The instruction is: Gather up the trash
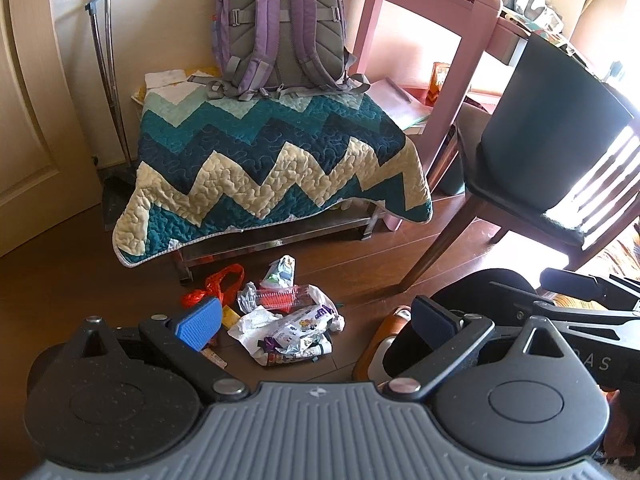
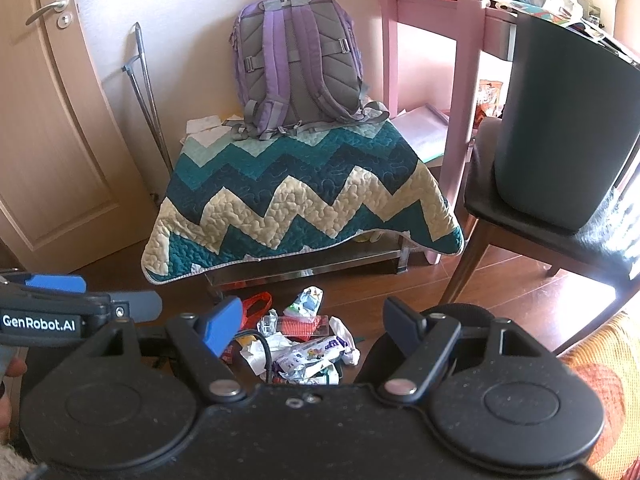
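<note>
The trash pile (image 1: 288, 326) lies on the wood floor (image 1: 100, 276) ahead of and below both tools, in front of the quilt-draped bench (image 1: 272, 168). Left gripper (image 1: 316, 320) and right gripper (image 2: 312, 322) both gape empty; neither looks clearly nearer

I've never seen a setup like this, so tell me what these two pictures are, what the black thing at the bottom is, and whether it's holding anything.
A person holds a two-finger gripper in each hand, each with a wide-angle camera looking out along its fingers. One picture comes from the left gripper, the other from the right gripper. The black shapes at the bottom are the grippers themselves. Both stand open and hold nothing. Ahead on the wooden floor lies a pile of trash: crumpled wrappers, a clear plastic box, and an orange bag. Behind it, a backpack sits on a zigzag quilt. A dark bin stands on a chair to the right.
</note>
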Demonstrator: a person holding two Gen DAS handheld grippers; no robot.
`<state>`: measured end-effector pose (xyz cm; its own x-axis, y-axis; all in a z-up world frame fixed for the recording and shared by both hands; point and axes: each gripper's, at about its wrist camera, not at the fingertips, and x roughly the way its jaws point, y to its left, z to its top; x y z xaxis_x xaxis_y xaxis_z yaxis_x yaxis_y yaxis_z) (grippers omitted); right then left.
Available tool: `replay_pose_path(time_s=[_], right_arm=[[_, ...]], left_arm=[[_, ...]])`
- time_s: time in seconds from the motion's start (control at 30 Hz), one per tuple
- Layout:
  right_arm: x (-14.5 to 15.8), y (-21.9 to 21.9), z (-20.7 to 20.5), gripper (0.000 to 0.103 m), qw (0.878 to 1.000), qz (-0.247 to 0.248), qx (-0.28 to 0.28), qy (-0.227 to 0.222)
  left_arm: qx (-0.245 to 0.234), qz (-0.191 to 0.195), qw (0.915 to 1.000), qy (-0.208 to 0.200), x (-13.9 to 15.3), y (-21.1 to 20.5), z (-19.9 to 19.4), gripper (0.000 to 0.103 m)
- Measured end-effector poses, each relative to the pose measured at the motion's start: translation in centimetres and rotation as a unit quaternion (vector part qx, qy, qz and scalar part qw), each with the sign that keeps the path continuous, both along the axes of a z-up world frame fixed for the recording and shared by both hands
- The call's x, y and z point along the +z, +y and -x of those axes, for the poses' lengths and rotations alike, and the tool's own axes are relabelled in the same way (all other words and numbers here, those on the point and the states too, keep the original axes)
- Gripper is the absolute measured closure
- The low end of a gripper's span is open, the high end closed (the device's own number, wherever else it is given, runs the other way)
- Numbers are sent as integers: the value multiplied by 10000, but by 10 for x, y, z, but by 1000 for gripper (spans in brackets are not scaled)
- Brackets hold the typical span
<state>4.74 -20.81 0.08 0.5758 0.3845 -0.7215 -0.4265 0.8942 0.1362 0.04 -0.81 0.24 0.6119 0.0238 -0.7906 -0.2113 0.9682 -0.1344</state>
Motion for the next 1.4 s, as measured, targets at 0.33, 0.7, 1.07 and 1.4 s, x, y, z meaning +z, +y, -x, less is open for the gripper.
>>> replay_pose_path(time_s=[0.33, 0.7, 1.07, 1.4], right_arm=[[-1, 1, 0, 26, 10000, 8, -8, 20], [-4, 3, -1, 26, 10000, 39, -5, 45], [-11, 7, -8, 26, 9998, 127, 14, 139], [-16, 18, -24, 26, 9994, 218, 141, 214]], left_arm=[[-2, 4, 10000, 2, -1, -1, 0, 2], [-12, 24, 10000, 19, -4, -3, 2, 2], [-25, 109, 9999, 89, -16, 5, -2, 2], [10, 236, 9995, 201, -26, 21, -17, 2]])
